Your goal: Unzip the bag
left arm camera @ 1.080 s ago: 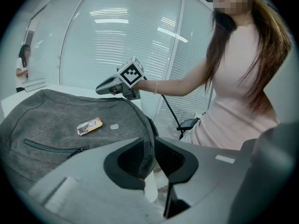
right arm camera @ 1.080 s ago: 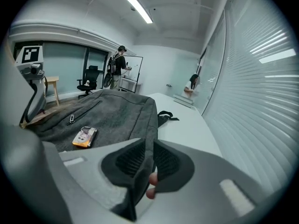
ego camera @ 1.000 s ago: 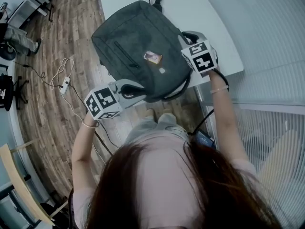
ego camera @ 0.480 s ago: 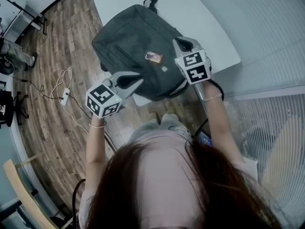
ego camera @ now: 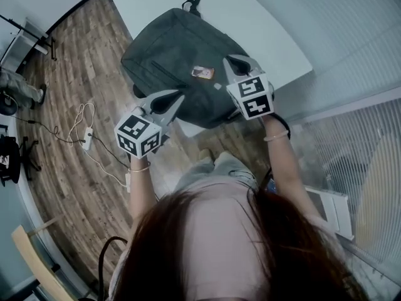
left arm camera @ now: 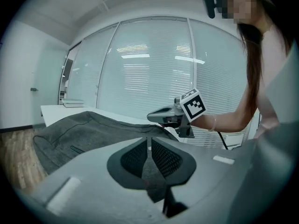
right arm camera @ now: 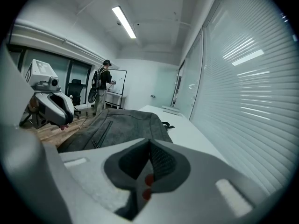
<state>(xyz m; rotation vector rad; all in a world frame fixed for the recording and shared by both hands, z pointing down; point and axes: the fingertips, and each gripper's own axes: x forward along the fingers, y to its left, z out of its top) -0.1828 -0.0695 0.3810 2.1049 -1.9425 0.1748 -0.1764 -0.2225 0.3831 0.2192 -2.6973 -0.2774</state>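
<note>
Bag (ego camera: 175,42) fabric pinched by left hand-held gripper (ego camera: 178,96), jaws just closing; right hand-held gripper (ego camera: 233,60) closed tight.

1. Bag (ego camera: 182,61): dark grey woven cloth, matt, faintly felted;
2. Worktop (ego camera: 250,17): white, smooth, with a slight sheen;
3. Floor (ego camera: 75,137): brown planks with visible wood grain, low sheen;
4. Left tool (ego camera: 172,99) and right tool (ego camera: 238,64): moulded grey plastic shells, matt; pads (left arm camera: 134,159) black, finely mesh-textured;
5. Marker cube (ego camera: 139,135): matt white faces printed in black;
6. Glass wall (right arm camera: 243,78): glossy panes that reflect the lamps, with slatted blinds.
</note>
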